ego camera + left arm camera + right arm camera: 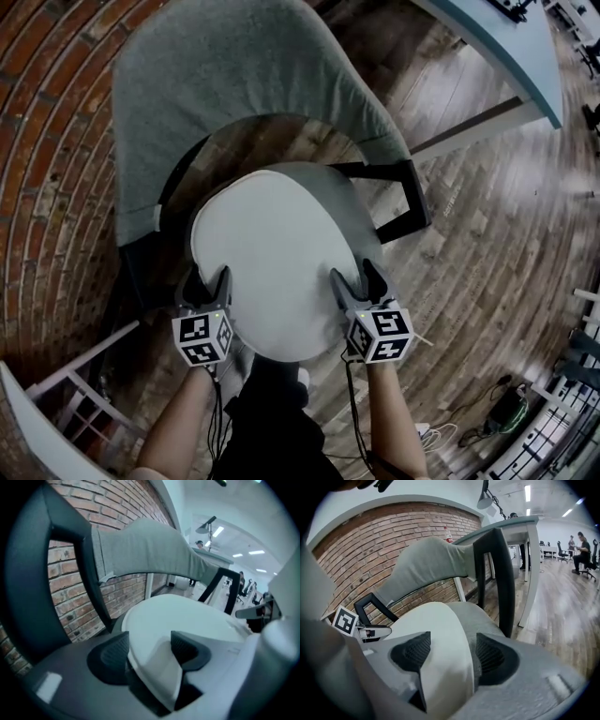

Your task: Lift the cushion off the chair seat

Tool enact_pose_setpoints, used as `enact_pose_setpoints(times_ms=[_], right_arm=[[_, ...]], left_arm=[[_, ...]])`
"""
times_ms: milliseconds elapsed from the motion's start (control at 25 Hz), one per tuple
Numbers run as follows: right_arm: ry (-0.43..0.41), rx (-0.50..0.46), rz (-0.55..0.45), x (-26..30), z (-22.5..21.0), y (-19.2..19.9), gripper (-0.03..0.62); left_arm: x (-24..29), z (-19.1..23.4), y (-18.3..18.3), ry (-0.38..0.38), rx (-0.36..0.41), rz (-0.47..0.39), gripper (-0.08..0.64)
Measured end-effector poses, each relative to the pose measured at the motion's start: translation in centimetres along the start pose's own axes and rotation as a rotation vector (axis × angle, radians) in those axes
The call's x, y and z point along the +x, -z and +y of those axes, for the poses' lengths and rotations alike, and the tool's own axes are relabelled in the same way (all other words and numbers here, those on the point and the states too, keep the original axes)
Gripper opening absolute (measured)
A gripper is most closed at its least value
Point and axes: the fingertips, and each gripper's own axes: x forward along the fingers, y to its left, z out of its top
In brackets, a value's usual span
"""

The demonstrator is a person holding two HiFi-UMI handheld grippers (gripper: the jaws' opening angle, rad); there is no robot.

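Note:
A round white cushion (272, 262) lies on the grey seat (364, 217) of a chair with a grey padded back (216, 84). My left gripper (210, 277) is at the cushion's near left rim and my right gripper (353, 274) at its near right rim. In the left gripper view the cushion (178, 616) has its edge between the wide-spread jaws of the left gripper (150, 651), one pad below and one above. In the right gripper view the cushion (436, 634) likewise sits edge-on inside the right gripper (451, 653). Both stand open around the rim.
Black chair frame arms (405, 192) flank the seat. A brick wall (47, 141) is on the left and a pale table (525, 56) at the upper right. A white rack (66, 384) and floor cables (450, 433) lie near my feet. People (581, 545) sit far off.

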Motion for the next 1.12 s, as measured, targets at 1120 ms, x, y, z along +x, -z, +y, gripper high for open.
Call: enact_pose_setpoints(times_ms=[1120], right_arm=[[-0.047, -0.065, 0.147, 1.9, 1.9, 2.4, 0.209]], left_arm=[[0.7, 0.2, 0.8, -0.034, -0.168, 0.048, 0.198]])
